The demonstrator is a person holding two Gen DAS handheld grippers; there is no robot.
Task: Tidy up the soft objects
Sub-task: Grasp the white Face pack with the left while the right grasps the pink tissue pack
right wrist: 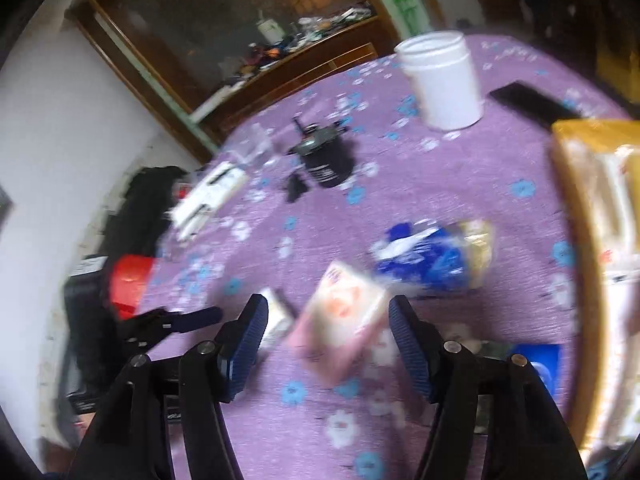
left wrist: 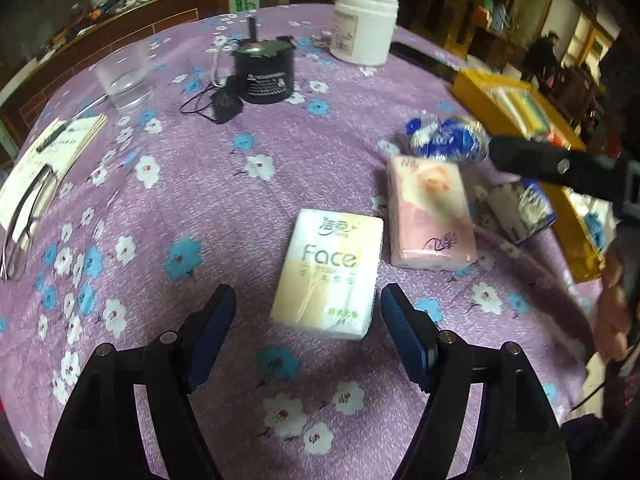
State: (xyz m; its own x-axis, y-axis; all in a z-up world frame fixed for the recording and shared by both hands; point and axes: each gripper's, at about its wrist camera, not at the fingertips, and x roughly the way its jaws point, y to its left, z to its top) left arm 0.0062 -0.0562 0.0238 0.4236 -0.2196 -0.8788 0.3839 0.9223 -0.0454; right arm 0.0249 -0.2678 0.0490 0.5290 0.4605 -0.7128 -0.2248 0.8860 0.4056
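Right, both my grippers hang over the table w/ its purple cloth, a crinkly fabric printed w/ white & blue flowers. My left gripper is part open, nothing gripped; the yellow-white tissue pack, a soft rectangular plastic-wrapped block marked "Face", lies flat on the cloth just ahead of its ribbed blue pads, not touched. My right gripper is likewise part open & holds nothing; the pink tissue pack lies on the cloth in front of its gap, pads clear of it, though that view is blurred. I count 2 flat packs near the middle, lying just beside each other, plus 1 crumpled blue-white wrapped bundle behind the pink one, & 1 small blue-white pack to its right. At the right edge sits 1 yellow cardboard box, open-topped, w/ pale packets inside; can't tell how many. Further back: 1 white plastic jar, cylindrical, 1 black round tub w/ a corded tag beside it, 1 clear glass. Contents of those 3: can't tell.
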